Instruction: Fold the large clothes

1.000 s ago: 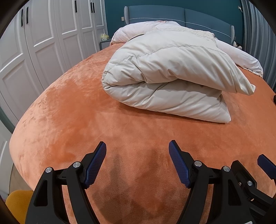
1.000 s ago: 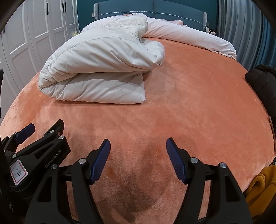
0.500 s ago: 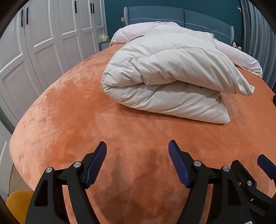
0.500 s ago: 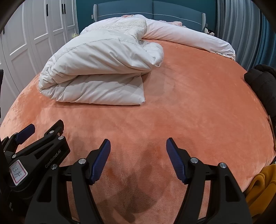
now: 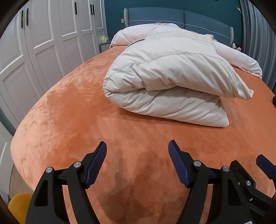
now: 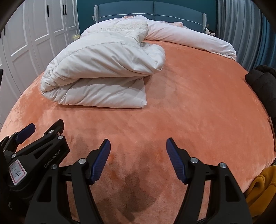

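Observation:
A cream padded coat [image 5: 169,82] lies folded into a thick bundle on the orange bed cover [image 5: 69,110]; it also shows in the right wrist view [image 6: 103,75]. My left gripper [image 5: 137,151] is open and empty, low over the cover, well short of the coat. My right gripper [image 6: 138,149] is open and empty, also short of the coat and to its right. The left gripper's body shows at the left of the right wrist view [image 6: 34,151].
A pale pink quilt [image 6: 189,39] lies along the blue headboard [image 6: 151,8]. A black garment [image 6: 262,82] sits at the bed's right edge, a mustard garment [image 6: 260,187] lower right. White wardrobe doors [image 5: 43,43] line the left.
Both grippers have drifted slightly toward the coat, staying open. The coat has not moved.

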